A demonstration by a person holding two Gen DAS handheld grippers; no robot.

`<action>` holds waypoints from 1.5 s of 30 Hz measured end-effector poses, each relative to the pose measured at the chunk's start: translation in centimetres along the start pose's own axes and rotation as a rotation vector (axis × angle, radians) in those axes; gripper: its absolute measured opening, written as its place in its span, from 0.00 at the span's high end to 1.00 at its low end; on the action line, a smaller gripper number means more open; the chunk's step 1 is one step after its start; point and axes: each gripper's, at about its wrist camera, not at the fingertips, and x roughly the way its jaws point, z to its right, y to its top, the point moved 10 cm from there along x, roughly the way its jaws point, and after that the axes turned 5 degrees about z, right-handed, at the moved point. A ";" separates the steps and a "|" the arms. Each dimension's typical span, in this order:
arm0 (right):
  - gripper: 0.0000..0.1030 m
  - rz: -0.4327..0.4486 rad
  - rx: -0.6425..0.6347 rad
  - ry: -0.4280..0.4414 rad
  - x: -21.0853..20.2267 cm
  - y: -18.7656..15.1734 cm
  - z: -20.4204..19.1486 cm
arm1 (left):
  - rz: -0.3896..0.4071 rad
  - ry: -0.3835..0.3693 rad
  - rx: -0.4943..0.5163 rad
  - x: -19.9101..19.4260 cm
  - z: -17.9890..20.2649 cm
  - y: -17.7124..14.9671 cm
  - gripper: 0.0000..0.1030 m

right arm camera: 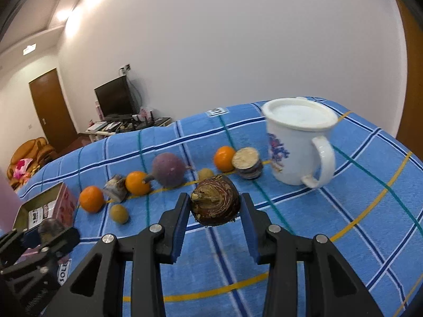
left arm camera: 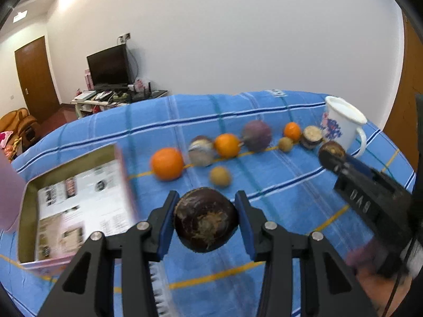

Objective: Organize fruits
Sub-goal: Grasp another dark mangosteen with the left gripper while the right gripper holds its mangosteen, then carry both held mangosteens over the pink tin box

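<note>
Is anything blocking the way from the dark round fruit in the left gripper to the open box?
Nothing visible does. The left gripper holds the dark fruit just right of the open box, with only blue cloth between. The oranges sit farther back.

A blue plaid cloth, crossed with dark blue, white, green and yellow lines, covers the tabletop. Directly on it lies a row of fruit running from 9 o'clock toward 2 o'clock in the right wrist view: an orange, a cut dark fruit half, a second orange, a large dull purple fruit, a small tan fruit, a third orange, and a halved dark fruit with its pale cut face up. Another small tan fruit sits apart, nearer the camera. A white mug stands upright at 2 o'clock. An open box rests at 9 o'clock.
</note>
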 end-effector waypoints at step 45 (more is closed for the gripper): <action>0.60 -0.155 -0.248 0.483 1.8 -6.1 -30.1 | -0.081 0.345 -0.142 0.0 -20.9 -4.5 0.56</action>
